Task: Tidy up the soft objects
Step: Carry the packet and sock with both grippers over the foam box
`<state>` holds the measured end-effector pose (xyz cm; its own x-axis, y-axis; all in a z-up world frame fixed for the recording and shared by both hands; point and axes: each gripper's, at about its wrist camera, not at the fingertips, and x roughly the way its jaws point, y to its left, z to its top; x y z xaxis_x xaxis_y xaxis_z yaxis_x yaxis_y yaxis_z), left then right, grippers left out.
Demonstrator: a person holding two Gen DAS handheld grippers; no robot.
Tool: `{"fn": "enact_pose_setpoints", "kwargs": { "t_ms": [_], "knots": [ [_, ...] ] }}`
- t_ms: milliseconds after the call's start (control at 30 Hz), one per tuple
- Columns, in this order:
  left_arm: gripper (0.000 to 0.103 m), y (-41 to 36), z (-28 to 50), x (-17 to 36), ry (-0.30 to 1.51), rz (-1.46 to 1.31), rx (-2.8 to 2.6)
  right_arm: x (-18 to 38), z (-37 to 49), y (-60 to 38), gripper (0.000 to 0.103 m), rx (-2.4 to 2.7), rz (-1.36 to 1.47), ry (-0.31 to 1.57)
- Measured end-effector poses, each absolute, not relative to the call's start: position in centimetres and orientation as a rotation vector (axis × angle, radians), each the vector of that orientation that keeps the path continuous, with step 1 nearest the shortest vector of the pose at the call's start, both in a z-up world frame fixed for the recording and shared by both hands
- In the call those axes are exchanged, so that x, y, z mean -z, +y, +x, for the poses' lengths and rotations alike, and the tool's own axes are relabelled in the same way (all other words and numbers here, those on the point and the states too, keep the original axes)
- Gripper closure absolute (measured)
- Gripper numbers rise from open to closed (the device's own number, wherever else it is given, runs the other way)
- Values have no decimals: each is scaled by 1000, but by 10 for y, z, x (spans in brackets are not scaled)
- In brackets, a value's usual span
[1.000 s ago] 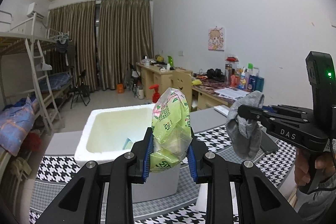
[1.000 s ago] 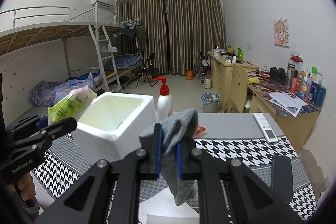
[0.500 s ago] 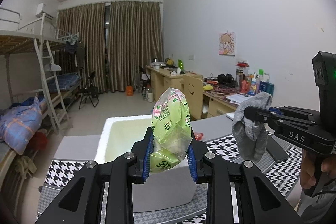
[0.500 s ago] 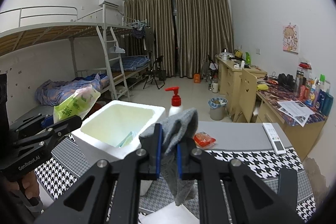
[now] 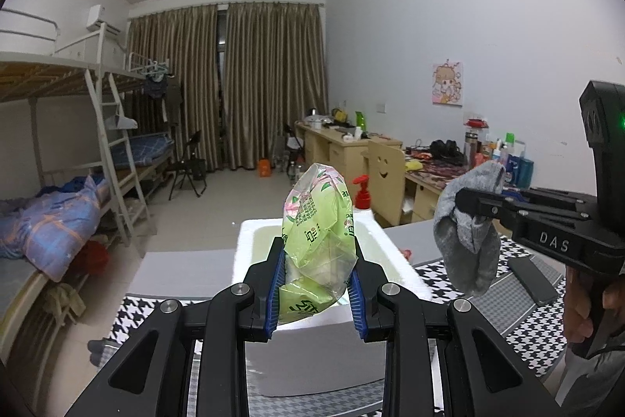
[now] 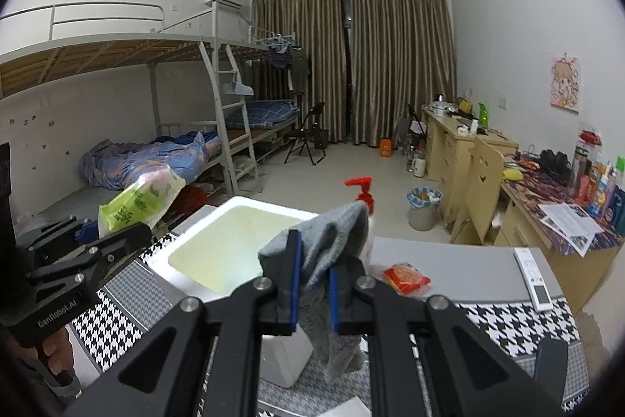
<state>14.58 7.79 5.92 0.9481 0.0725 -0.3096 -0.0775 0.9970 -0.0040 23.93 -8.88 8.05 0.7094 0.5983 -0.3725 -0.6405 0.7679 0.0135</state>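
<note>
From the left wrist camera, the left hand-held gripper (image 5: pixel 316 286) is clamped on a green plastic packet (image 5: pixel 318 241), its blue pads pressing the packet's two sides so that it stands upright between them, above the near rim of an open white foam box (image 5: pixel 250 241) on the counter (image 5: pixel 175 268). To the right, the right hand-held gripper (image 5: pixel 474 210) comes in sideways with a grey sock (image 5: pixel 466 241) pinched at its tip, the sock drooping in the air beside the box's right edge; a hand (image 5: pixel 586 307) grips its handle at the far right. A houndstooth mat (image 5: pixel 484 284) covers the near part of the counter, with a dark flat object (image 5: pixel 533 278) lying on it, and a red-capped pump bottle (image 5: pixel 361 192) stands beyond the box. From the right wrist camera, the right hand-held gripper (image 6: pixel 314 286) is squeezed tight on the grey sock (image 6: pixel 332 241), which bunches above the pads and hangs below them, in front of the box's right near corner. The foam box (image 6: pixel 203 225) sits left of centre, its pale interior open. At the left the left hand-held gripper (image 6: pixel 117 235) holds the green packet (image 6: pixel 140 200) out beyond the box's left rim. A small red packet (image 6: pixel 406 278) lies on the grey counter (image 6: pixel 461 264) right of the sock, and a white remote (image 6: pixel 533 272) lies farther right
</note>
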Motion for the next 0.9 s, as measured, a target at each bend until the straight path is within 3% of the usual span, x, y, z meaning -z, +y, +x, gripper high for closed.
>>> {"fn": "enact_pose_setpoints", "kwargs": {
  "t_ms": [900],
  "knots": [
    [72,110,129,-54,308,-39,-194,-71,252,-25,88,-798,-174,419]
  ]
}}
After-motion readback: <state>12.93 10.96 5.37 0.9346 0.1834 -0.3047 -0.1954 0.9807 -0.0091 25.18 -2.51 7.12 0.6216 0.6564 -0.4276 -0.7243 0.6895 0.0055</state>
